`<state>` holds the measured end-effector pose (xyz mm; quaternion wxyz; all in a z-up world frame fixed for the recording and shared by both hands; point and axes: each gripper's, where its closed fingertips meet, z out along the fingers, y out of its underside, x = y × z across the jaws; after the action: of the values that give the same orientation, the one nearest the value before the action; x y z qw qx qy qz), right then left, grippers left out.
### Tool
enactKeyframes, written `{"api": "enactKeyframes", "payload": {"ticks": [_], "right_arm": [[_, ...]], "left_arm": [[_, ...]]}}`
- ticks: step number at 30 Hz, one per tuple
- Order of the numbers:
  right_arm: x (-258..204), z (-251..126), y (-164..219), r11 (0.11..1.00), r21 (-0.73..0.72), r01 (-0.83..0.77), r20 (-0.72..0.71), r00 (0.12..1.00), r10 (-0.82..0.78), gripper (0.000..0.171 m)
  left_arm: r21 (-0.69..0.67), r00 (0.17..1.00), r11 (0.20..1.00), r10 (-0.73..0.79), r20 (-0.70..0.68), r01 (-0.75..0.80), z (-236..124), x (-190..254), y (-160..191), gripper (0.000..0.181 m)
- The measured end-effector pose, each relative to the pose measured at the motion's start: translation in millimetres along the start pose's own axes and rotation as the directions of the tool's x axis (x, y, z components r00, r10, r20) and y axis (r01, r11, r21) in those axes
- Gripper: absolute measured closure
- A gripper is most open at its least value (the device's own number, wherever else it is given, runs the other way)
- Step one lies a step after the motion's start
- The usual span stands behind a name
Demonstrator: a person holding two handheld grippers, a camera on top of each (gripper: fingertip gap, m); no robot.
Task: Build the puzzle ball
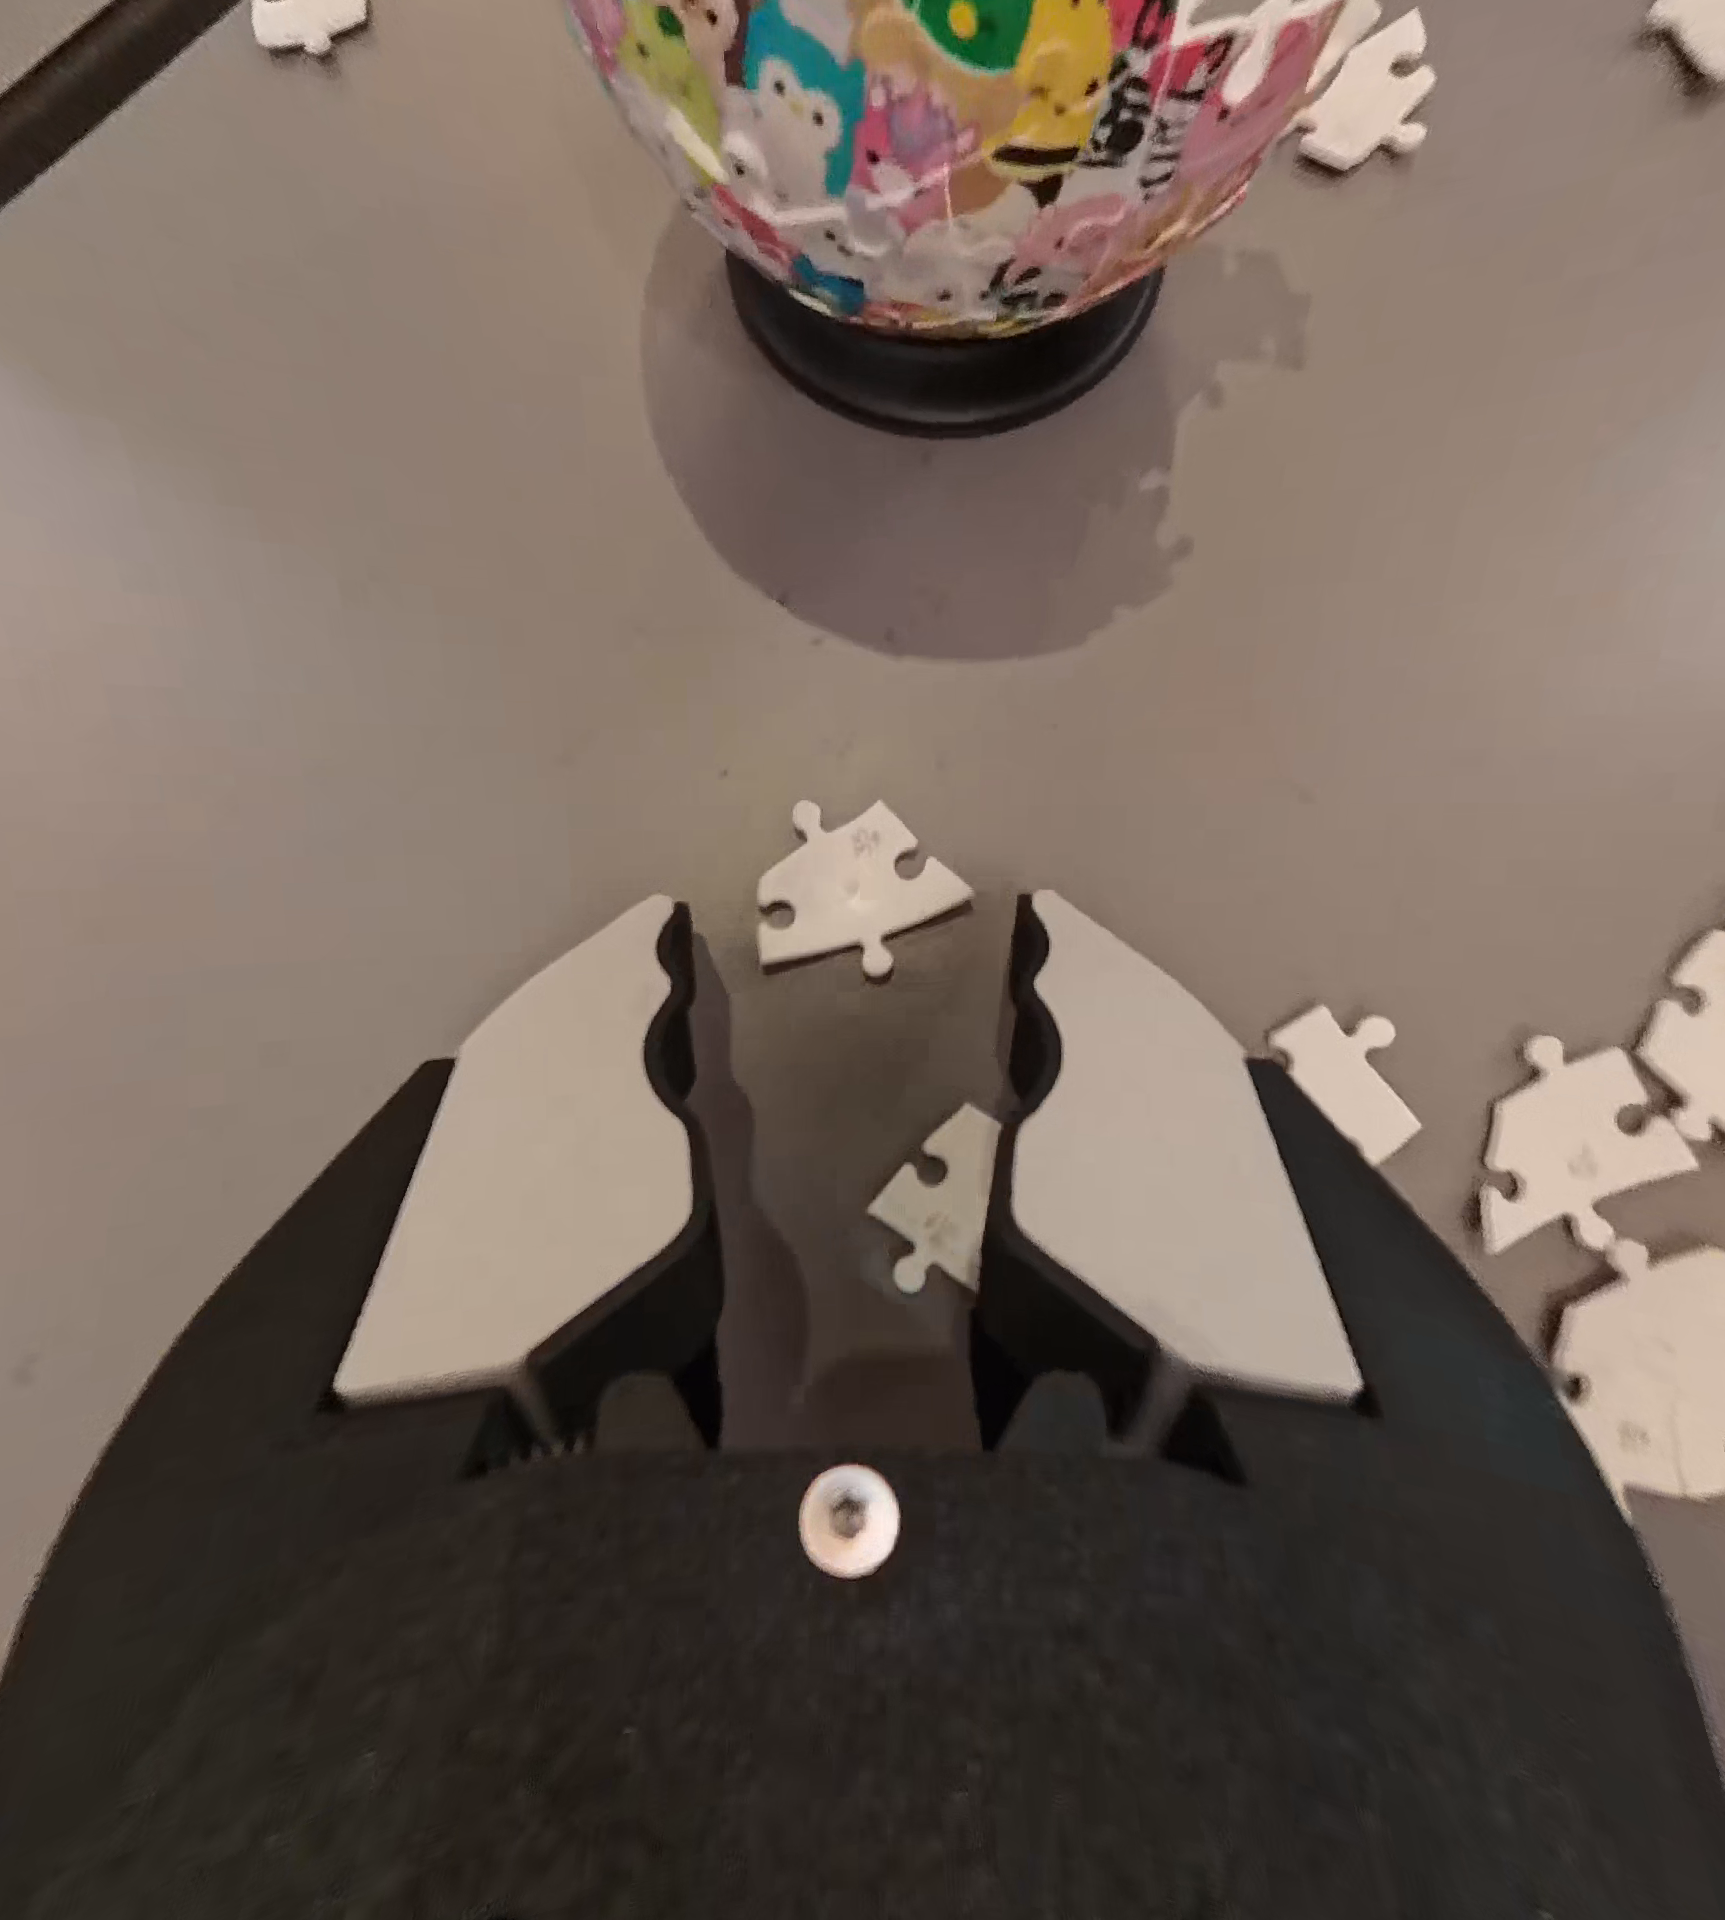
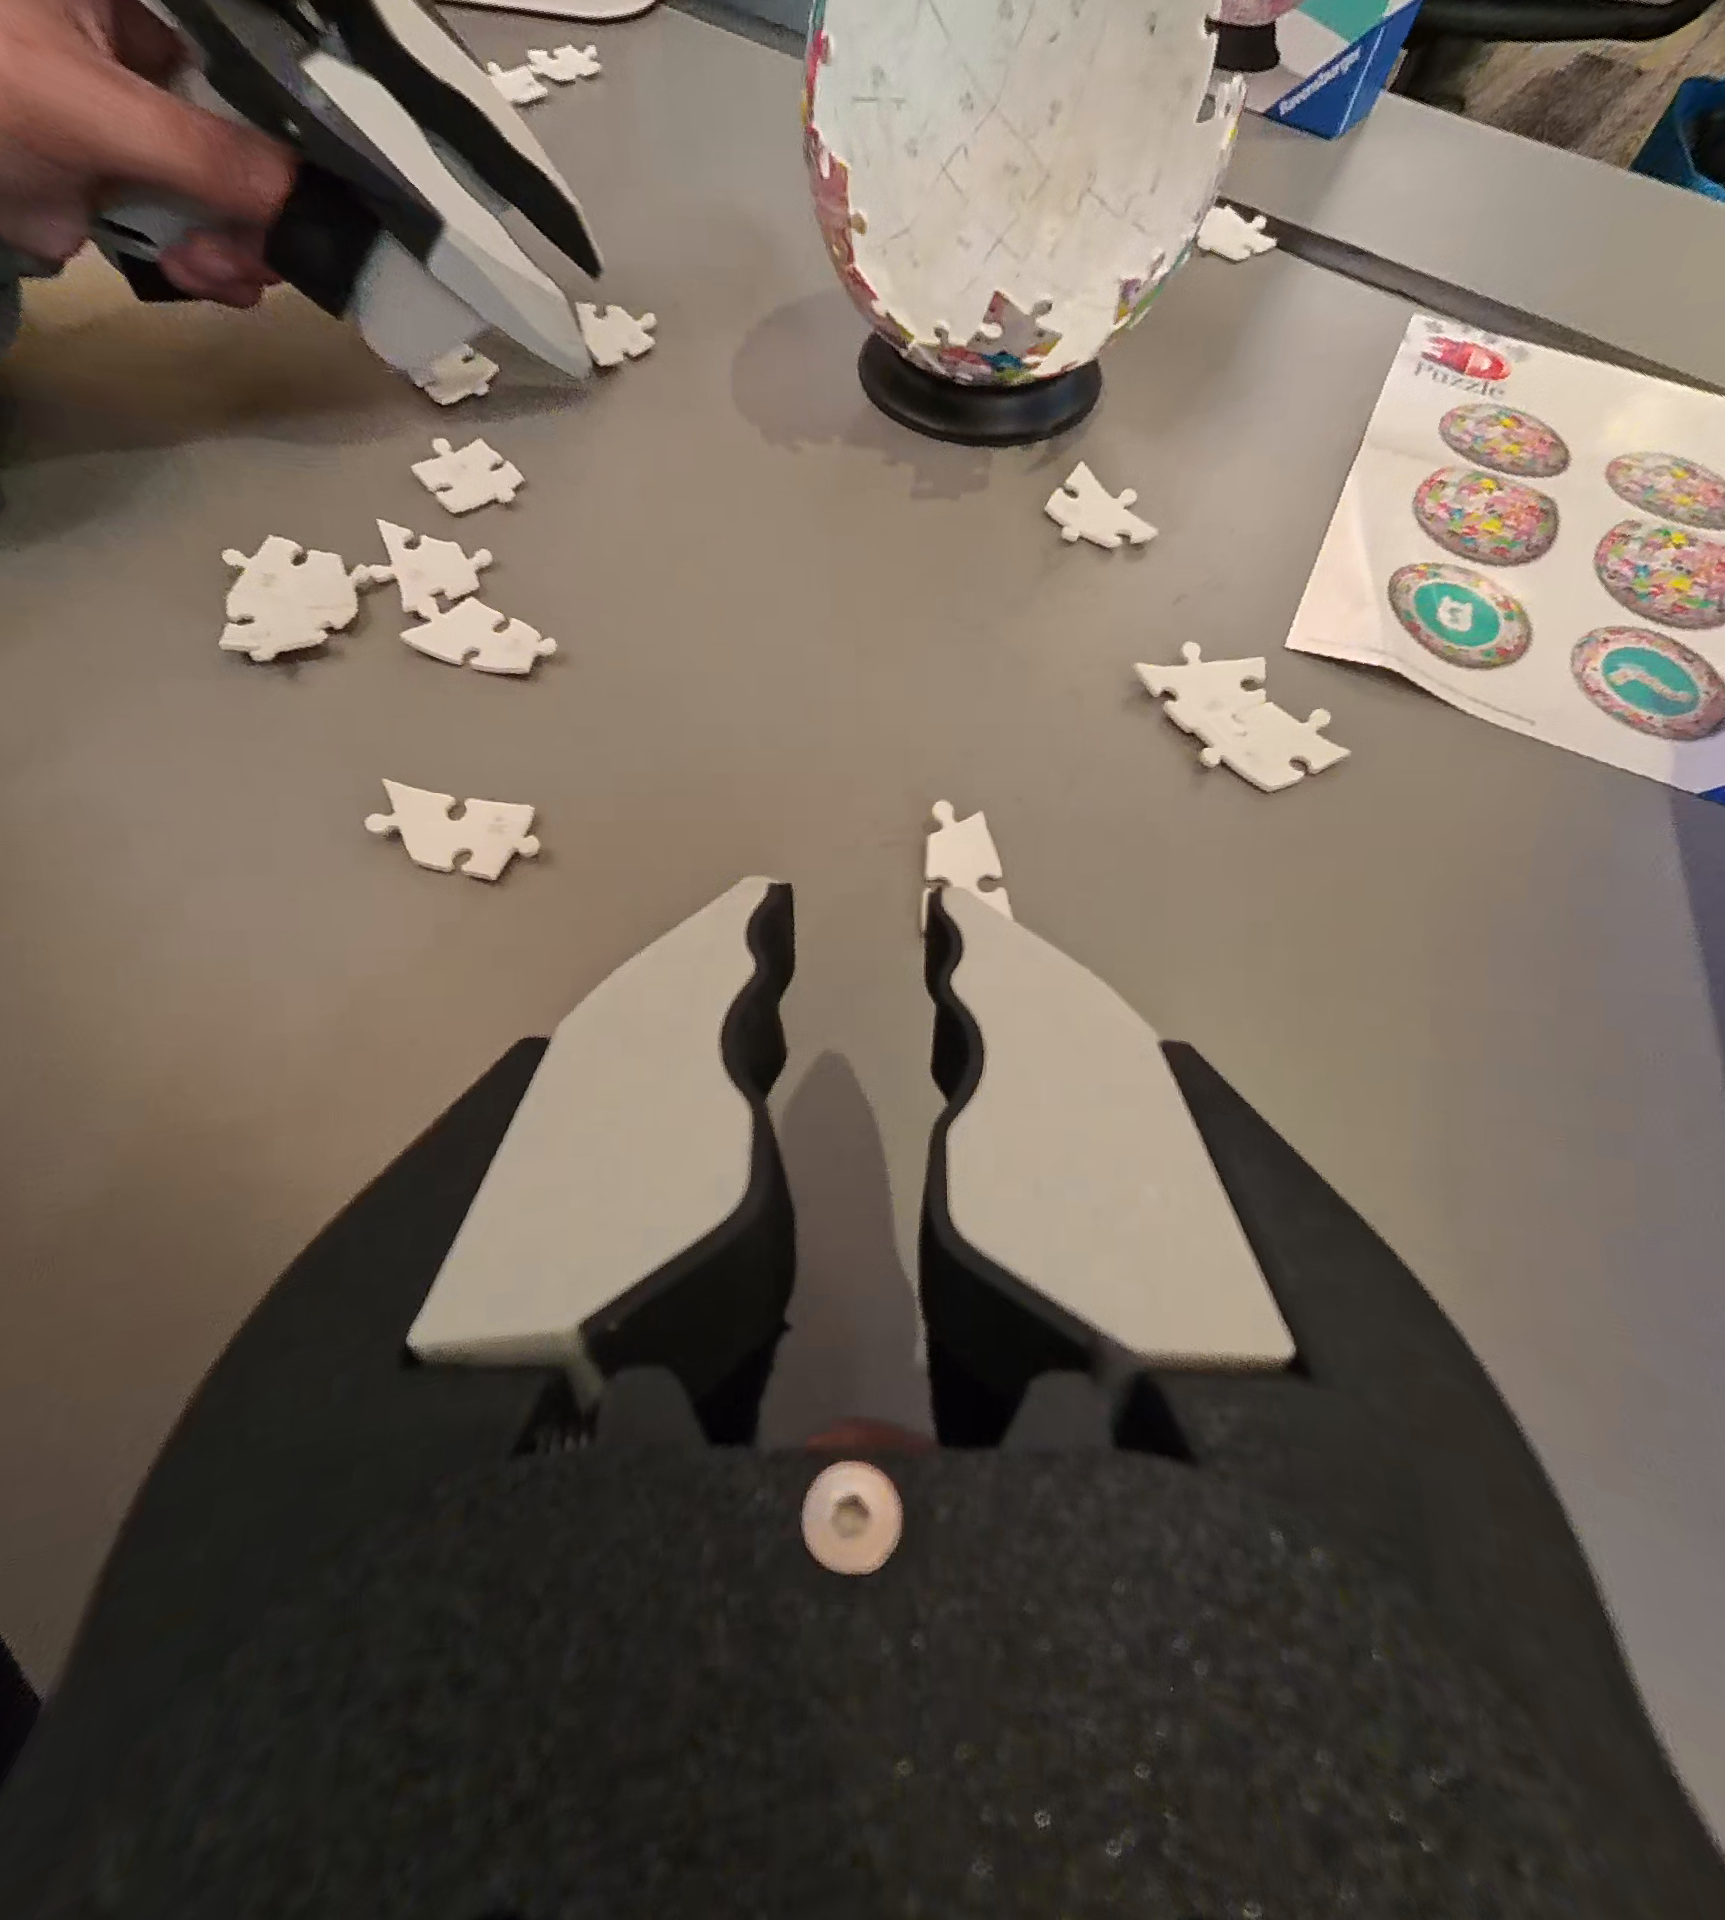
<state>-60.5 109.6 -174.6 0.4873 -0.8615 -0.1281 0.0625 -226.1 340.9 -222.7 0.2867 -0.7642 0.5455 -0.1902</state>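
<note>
The partly built puzzle ball [image 1: 941, 125] stands on a black ring stand [image 1: 941, 358]. Its colourful outside faces the left wrist view. The right wrist view shows its white inner side [image 2: 1014, 177] with a jagged open edge. My left gripper [image 1: 853, 914] is open and low over the grey table. A white piece [image 1: 863, 888] lies face down just ahead between its fingertips, and another piece [image 1: 941, 1195] lies under its right finger. It also shows in the right wrist view [image 2: 583, 312], held by a hand. My right gripper [image 2: 858, 899] is open and empty, with a white piece [image 2: 962, 852] at its right fingertip.
Loose white pieces lie face down around the ball: a cluster on the left [image 2: 401, 592], one near my right gripper [image 2: 453, 831], joined pieces on the right [image 2: 1242, 717]. An instruction sheet [image 2: 1585, 561] and a blue box [image 2: 1336, 62] sit at the right. A black bar [image 1: 27, 156] runs far left. The gap from one gripper's tips to the other's is roughly 30 cm. The black bar [image 1: 27, 156] lies some 25 cm from my left tips, 50 cm from my right tips.
</note>
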Motion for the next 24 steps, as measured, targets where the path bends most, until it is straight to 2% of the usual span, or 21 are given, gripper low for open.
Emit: {"api": "enactKeyframes", "payload": {"ticks": [2,4,7,9,10,11,13,15,17,20,24], "right_arm": [[-1,-1,-1,1.000,0.008,-0.006,0.009,1.000,0.006,0.148],[0,-2,-1,1.000,0.011,-0.013,0.015,1.000,0.013,0.148],[0,-2,-1,1.000,0.012,-0.013,0.019,1.000,0.013,0.148],[-4,0,-6,0.999,0.036,-0.012,0.042,0.999,0.011,0.149],[-10,1,-13,0.998,0.066,-0.017,0.082,0.997,0.011,0.150],[-18,3,-24,0.993,0.114,-0.027,0.145,0.989,0.011,0.151],[-39,5,-58,0.968,0.244,-0.061,0.321,0.947,-0.021,0.150],[-54,-1,-97,0.919,0.371,-0.130,0.477,0.876,-0.068,0.150],[-63,-9,-131,0.865,0.446,-0.229,0.604,0.790,-0.103,0.150],[-75,-19,-167,0.809,0.489,-0.327,0.714,0.683,-0.156,0.150],[-91,-16,-169,0.810,0.535,-0.241,0.674,0.699,-0.237,0.150]], "left_arm": [[-0.016,1.000,1.000,-0.011,0.010,0.011,6,1,0,0.123],[-0.013,1.000,1.000,-0.026,0.009,0.026,8,3,-2,0.140],[-0.018,1.000,0.999,0.028,0.002,-0.027,5,8,-2,0.141],[0.065,0.993,0.997,0.039,-0.110,-0.032,-4,27,-12,0.141],[0.142,0.971,0.990,0.030,-0.237,0.004,-15,47,-23,0.141],[0.234,0.913,0.969,0.027,-0.406,0.075,-33,72,-39,0.141],[0.378,0.702,0.878,0.069,-0.709,0.295,-85,114,-77,0.141],[0.385,0.457,0.791,0.152,-0.876,0.476,-129,138,-101,0.141],[0.334,0.270,0.745,0.212,-0.939,0.577,-153,152,-112,0.142],[0.221,0.054,0.724,0.246,-0.968,0.653,-167,171,-118,0.141],[0.104,-0.127,0.724,0.257,-0.958,0.681,-174,189,-119,0.141]]}}
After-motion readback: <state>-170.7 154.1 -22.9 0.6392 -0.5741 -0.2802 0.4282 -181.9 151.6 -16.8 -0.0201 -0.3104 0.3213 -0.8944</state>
